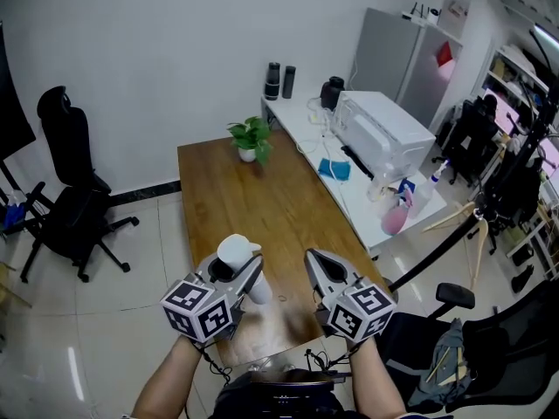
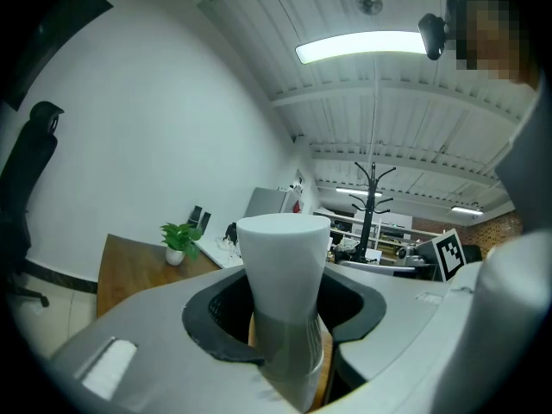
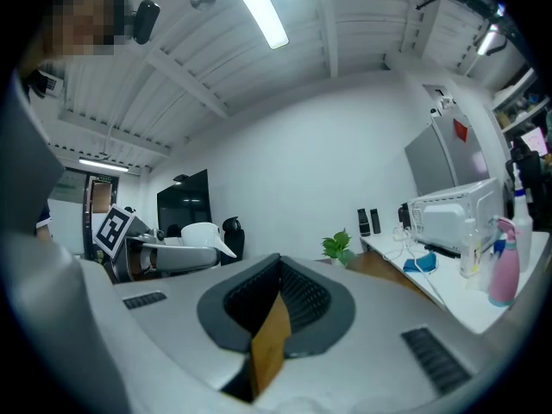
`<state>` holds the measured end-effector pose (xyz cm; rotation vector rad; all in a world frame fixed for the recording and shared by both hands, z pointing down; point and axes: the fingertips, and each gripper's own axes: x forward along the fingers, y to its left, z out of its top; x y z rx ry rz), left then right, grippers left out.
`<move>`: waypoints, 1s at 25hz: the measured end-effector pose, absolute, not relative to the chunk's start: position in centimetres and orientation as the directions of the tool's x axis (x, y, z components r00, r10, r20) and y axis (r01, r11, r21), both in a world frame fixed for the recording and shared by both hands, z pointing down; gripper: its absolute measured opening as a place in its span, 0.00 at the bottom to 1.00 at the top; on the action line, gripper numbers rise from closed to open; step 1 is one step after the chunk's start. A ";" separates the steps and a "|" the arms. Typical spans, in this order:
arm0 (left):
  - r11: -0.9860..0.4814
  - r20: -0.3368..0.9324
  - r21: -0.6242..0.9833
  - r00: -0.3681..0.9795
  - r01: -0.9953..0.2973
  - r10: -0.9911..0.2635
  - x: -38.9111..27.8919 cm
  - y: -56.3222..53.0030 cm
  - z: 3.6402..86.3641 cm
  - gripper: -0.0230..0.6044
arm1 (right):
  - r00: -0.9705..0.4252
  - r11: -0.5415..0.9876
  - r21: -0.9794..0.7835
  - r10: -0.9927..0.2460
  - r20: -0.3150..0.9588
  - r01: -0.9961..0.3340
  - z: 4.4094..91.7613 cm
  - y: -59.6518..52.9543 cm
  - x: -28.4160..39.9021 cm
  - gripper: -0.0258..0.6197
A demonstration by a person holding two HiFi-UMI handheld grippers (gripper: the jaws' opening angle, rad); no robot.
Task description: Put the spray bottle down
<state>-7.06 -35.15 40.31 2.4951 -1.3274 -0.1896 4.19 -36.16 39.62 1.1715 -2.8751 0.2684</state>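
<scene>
Your left gripper (image 1: 236, 276) pinches the white plastic spray bottle (image 1: 238, 251) over the brown wooden table's (image 1: 253, 208) near end. Lower it upright, then release. Your right gripper (image 1: 314, 260) has its fingers pressed together, empty.

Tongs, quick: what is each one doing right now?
Left tongs: closed on the spray bottle.
Right tongs: closed, empty.

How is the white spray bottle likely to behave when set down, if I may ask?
The spray bottle looks narrow with a wider top, so it is probably tippy. Its smooth white surface may slip in the left gripper.
</scene>
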 end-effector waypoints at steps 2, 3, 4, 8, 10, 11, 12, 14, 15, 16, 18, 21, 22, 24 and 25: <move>-0.521 0.043 0.306 0.559 -0.797 -0.828 -6.6 -35.9 40.8 0.34 | -0.715 0.699 -0.155 -0.694 0.091 -0.698 39.9 -36.6 4.5 0.04; -0.519 0.051 0.290 0.554 -0.804 -0.831 -6.4 -36.3 41.0 0.34 | -0.714 0.698 -0.154 -0.694 0.091 -0.699 39.9 -36.9 4.6 0.04; -0.516 0.058 0.272 0.549 -0.812 -0.834 -6.2 -36.8 41.3 0.34 | -0.713 0.698 -0.152 -0.695 0.093 -0.700 40.1 -37.1 4.8 0.04; -0.534 0.040 0.187 0.549 -0.825 -0.835 -4.5 -39.2 42.8 0.34 | -0.707 0.691 -0.151 -0.698 0.116 -0.707 41.3 -37.8 5.4 0.04; -0.543 0.021 0.123 0.549 -0.831 -0.836 -3.6 -40.4 43.8 0.35 | -0.704 0.687 -0.156 -0.698 0.131 -0.710 42.2 -37.9 5.7 0.04; -0.541 0.014 0.089 0.544 -0.836 -0.839 -3.2 -41.0 44.4 0.35 | -0.703 0.685 -0.155 -0.698 0.139 -0.711 42.5 -38.0 5.8 0.04; -0.535 0.010 0.057 0.536 -0.843 -0.844 -2.8 -41.4 45.1 0.35 | -0.702 0.685 -0.154 -0.697 0.149 -0.712 42.9 -37.9 5.9 0.04; -0.518 0.016 0.014 0.518 -0.855 -0.855 -2.3 -42.2 46.5 0.35 | -0.699 0.683 -0.149 -0.695 0.167 -0.715 43.7 -37.9 6.1 0.04; -0.509 0.027 0.006 0.509 -0.861 -0.860 -2.1 -42.6 47.4 0.34 | -0.697 0.681 -0.146 -0.695 0.176 -0.717 44.0 -37.9 6.3 0.04; -0.500 0.042 0.001 0.499 -0.866 -0.865 -1.9 -43.1 48.3 0.35 | -0.693 0.679 -0.141 -0.697 0.184 -0.721 44.3 -38.0 6.5 0.04; -0.479 0.072 -0.015 0.476 -0.878 -0.876 -1.6 -44.1 49.9 0.34 | -0.680 0.671 -0.122 -0.705 0.202 -0.731 44.9 -38.2 7.0 0.04; -0.452 0.095 -0.062 0.445 -0.890 -0.890 -1.2 -45.4 51.6 0.35 | -0.665 0.662 -0.102 -0.711 0.230 -0.743 45.7 -38.6 7.7 0.04; -0.446 0.098 -0.067 0.439 -0.892 -0.893 -1.1 -45.8 52.0 0.35 | -0.662 0.660 -0.101 -0.711 0.237 -0.744 45.9 -38.6 7.8 0.04; -0.434 0.101 -0.056 0.428 -0.899 -0.898 -1.0 -46.5 52.7 0.35 | -0.659 0.658 -0.103 -0.710 0.248 -0.746 46.4 -38.7 8.2 0.04; -0.426 0.102 -0.049 0.420 -0.903 -0.902 -1.0 -46.9 53.0 0.35 | -0.658 0.656 -0.104 -0.709 0.254 -0.748 46.7 -38.8 8.4 0.04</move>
